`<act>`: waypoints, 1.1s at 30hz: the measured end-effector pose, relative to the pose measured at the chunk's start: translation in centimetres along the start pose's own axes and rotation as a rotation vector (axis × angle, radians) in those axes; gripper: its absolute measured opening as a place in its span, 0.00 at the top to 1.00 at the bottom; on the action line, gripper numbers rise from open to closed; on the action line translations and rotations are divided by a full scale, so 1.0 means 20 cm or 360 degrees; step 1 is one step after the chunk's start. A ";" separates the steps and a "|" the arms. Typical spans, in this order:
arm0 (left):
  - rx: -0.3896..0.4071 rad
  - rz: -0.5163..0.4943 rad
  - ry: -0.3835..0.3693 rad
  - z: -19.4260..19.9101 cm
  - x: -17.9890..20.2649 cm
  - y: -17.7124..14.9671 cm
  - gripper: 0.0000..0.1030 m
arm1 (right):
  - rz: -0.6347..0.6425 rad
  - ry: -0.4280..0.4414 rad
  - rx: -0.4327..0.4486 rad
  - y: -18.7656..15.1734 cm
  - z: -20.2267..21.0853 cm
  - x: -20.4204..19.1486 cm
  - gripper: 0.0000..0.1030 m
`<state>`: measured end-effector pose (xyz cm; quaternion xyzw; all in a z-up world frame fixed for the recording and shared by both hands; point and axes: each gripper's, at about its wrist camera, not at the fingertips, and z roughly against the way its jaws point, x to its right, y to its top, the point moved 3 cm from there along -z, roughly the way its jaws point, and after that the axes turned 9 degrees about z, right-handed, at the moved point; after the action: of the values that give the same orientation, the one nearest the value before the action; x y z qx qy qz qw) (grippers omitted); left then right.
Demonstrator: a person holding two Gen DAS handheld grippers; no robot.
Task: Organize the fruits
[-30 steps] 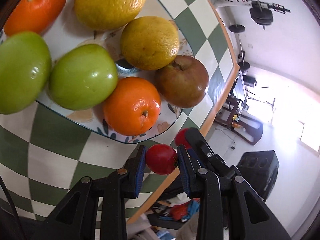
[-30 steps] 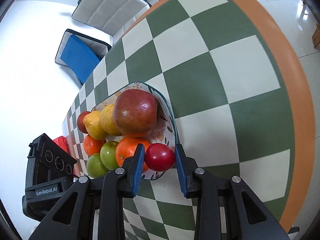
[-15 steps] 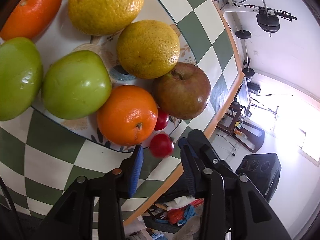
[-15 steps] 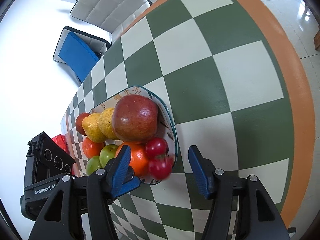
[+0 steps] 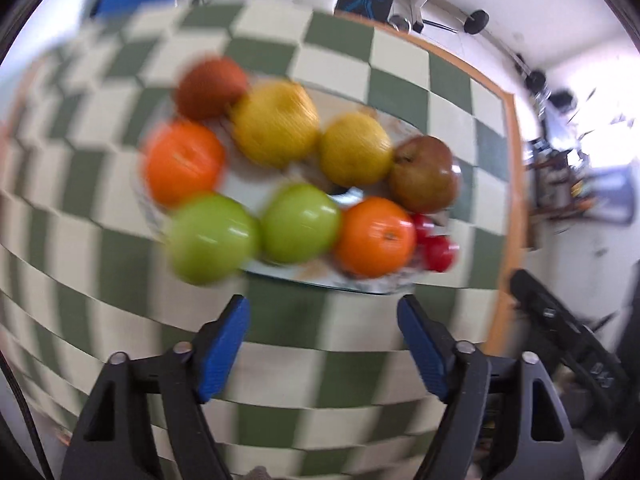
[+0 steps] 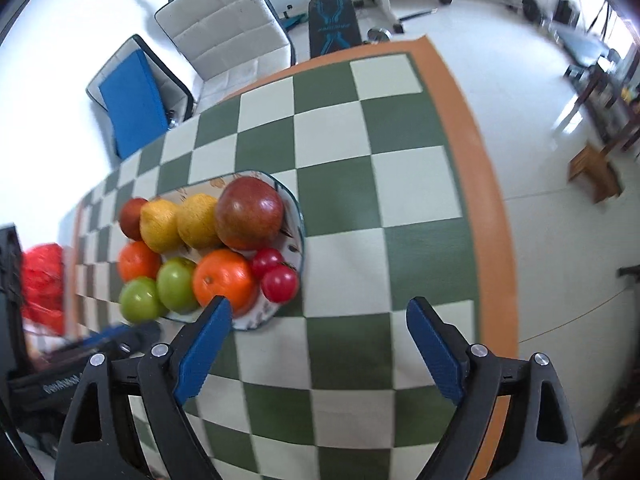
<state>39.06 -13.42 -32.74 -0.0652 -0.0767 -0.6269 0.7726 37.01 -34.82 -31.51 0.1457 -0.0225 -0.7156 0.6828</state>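
Two small red tomatoes (image 6: 279, 283) are lying side by side on the plate (image 6: 295, 206), at its near right rim, touching the orange (image 6: 224, 280) and sitting just below the big red apple (image 6: 250, 213); two yellow citrus fruits (image 6: 198, 220), two green apples (image 6: 177, 283), a second orange (image 6: 138, 260) and a smaller red apple (image 6: 133, 212) are filling the rest of it. Both grippers, left gripper (image 5: 322, 344) and right gripper (image 6: 318, 350), are hovering over the checkered tablecloth (image 6: 400, 184) just short of the plate, jaws spread wide and holding nothing, the left view blurring.
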 end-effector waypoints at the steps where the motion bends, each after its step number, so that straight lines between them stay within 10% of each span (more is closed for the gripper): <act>1: 0.0066 -0.0067 0.0089 0.03 -0.02 -0.01 0.13 | 0.0016 -0.0028 0.0008 -0.02 0.02 -0.01 0.08; 14: 0.0360 -0.0235 0.0298 0.23 -0.13 -0.08 0.07 | 0.0108 -0.0302 0.0165 -0.17 0.27 -0.26 0.04; 33: 0.0704 -0.0294 0.0176 0.90 -0.18 -0.42 0.05 | 0.0160 -0.0307 0.0471 -0.42 1.00 -0.50 0.04</act>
<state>29.49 -8.13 -15.77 0.1471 -0.1753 -0.6655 0.7105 24.41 -27.83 -12.51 0.1741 -0.2001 -0.6800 0.6836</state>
